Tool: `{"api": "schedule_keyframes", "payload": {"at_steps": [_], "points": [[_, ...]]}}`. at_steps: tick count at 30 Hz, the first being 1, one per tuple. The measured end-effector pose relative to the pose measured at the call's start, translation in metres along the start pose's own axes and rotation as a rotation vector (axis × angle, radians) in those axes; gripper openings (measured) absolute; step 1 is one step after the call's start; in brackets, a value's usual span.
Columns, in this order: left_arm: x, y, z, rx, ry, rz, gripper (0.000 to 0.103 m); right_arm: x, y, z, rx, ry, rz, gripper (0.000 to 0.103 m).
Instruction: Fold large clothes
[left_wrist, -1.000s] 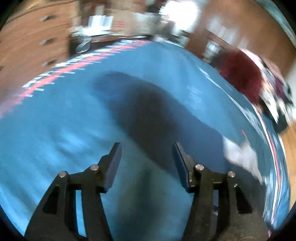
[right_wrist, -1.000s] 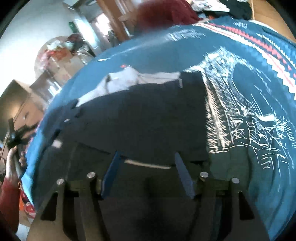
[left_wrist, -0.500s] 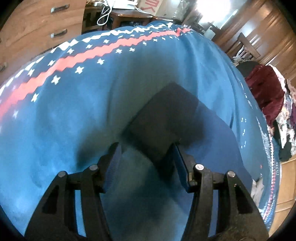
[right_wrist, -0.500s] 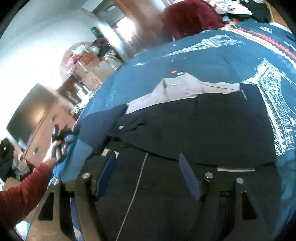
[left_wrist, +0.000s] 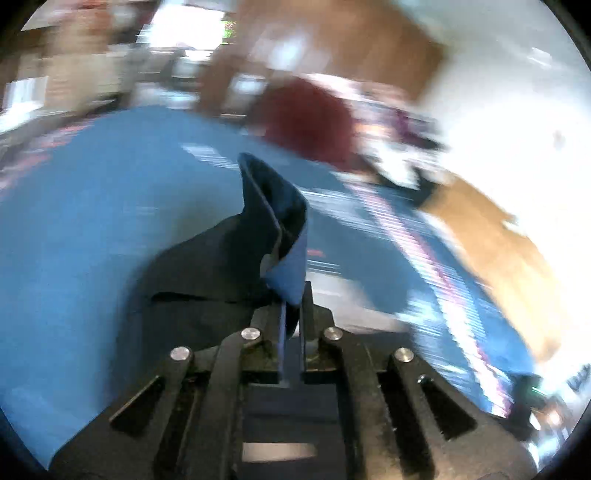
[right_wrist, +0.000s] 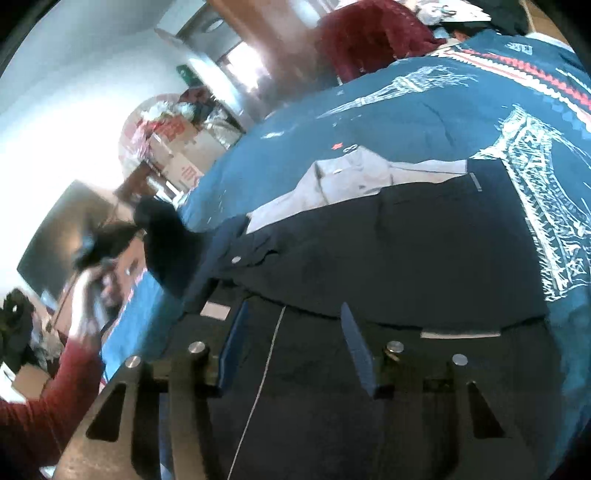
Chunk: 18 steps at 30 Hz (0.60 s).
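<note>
A dark navy garment (right_wrist: 406, 251) with a pale lining (right_wrist: 343, 173) lies spread on a blue patterned bedspread (right_wrist: 424, 110). My left gripper (left_wrist: 291, 295) has its jaws closing tight on the end of the garment's sleeve (left_wrist: 266, 206), which stands up off the bedspread (left_wrist: 92, 203). The right wrist view shows that lifted sleeve (right_wrist: 162, 243) at the far left, above a hand. My right gripper (right_wrist: 293, 310) hovers over the garment's near edge, its jaws closing but still apart, with no cloth pinched between them.
A dark red garment (right_wrist: 369, 33) and other clothes are heaped past the far end of the bed. Cardboard boxes (right_wrist: 177, 147) stand at the back left. A red sleeve (right_wrist: 37, 417) reaches in at the lower left. The left wrist view is blurred.
The left jaws have shut on the sleeve end and raised it off the bedspread while the view swung round. The right gripper pulled back and up, and its jaws narrowed.
</note>
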<state>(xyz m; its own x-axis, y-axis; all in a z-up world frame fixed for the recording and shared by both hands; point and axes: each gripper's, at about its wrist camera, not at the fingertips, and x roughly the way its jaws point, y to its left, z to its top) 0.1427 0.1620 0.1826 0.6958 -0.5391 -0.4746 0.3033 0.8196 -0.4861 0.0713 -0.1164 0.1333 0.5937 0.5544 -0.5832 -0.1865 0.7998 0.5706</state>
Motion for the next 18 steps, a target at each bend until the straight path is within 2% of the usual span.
{"api": "schedule_keyframes", "payload": {"at_steps": [1, 2, 5, 7, 10, 13, 14, 16, 18], "points": [[0.022, -0.036, -0.016, 0.009, 0.044, -0.09, 0.009, -0.002, -0.005, 0.001, 0.013, -0.006, 0.004, 0.057], [0.042, -0.058, -0.03, 0.012, 0.099, -0.149, 0.013, -0.005, -0.013, 0.003, 0.036, -0.015, 0.007, 0.057], [0.079, -0.092, -0.073, 0.01, 0.248, -0.222, 0.016, -0.009, -0.034, 0.007, 0.088, -0.038, 0.003, 0.057], [0.072, -0.095, -0.094, 0.008, 0.28, -0.242, 0.018, -0.007, -0.05, 0.01, 0.137, -0.037, 0.007, 0.058], [0.043, -0.064, -0.11, -0.03, 0.261, -0.172, 0.026, 0.005, -0.075, 0.015, 0.19, -0.003, 0.026, 0.059], [0.02, -0.02, -0.107, -0.091, 0.212, -0.083, 0.029, 0.034, -0.093, 0.023, 0.225, 0.071, 0.07, 0.059], [0.007, 0.004, -0.108, -0.114, 0.186, -0.004, 0.03, 0.043, -0.096, 0.025, 0.234, 0.088, 0.068, 0.059], [-0.008, 0.049, -0.107, -0.189, 0.166, 0.094, 0.03, 0.057, -0.099, 0.026, 0.243, 0.124, 0.052, 0.059], [-0.02, 0.076, -0.106, -0.245, 0.137, 0.151, 0.03, 0.07, -0.096, 0.021, 0.253, 0.167, 0.041, 0.059]]}}
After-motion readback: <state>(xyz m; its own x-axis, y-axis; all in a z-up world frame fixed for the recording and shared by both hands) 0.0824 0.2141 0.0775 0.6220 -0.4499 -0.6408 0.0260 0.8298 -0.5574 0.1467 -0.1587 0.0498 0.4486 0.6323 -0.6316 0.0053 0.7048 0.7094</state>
